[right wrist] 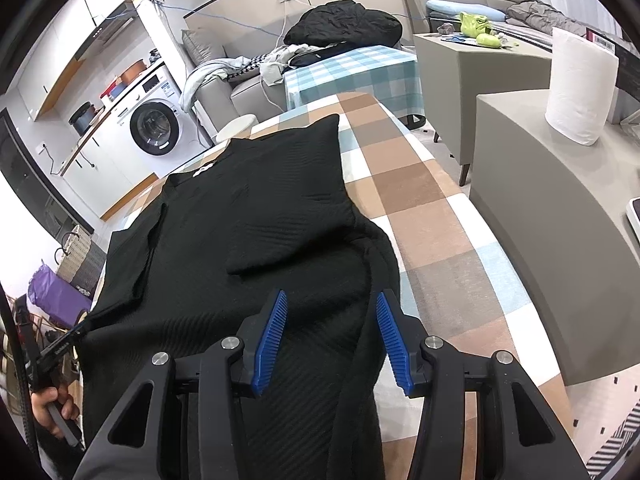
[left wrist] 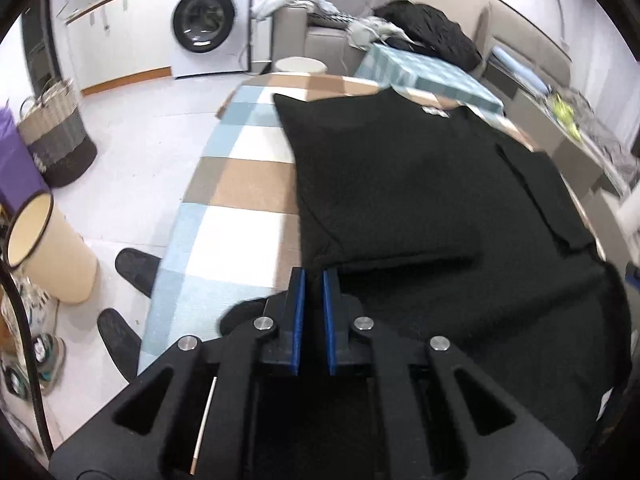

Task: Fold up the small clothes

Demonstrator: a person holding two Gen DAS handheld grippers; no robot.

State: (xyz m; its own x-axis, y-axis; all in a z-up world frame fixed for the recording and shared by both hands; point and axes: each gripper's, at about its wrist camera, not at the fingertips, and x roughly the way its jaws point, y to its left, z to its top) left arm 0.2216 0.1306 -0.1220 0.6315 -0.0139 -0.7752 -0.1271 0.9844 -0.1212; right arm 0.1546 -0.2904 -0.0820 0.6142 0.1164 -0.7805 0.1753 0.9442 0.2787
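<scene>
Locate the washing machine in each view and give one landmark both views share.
Left wrist: washing machine at upper left, beyond the table's far end.
Right wrist: washing machine at left of centre, upper half, beside the sofa.
Shared landmark: the black garment spread on the checked tablecloth.

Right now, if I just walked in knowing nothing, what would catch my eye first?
A black knit sweater spreads across the checked tablecloth, one side already folded over its middle. The right gripper hangs open over the sweater's near edge; the left gripper, its blue pads nearly together, sits at the opposite edge. Behind stands a white washing machine.
</scene>
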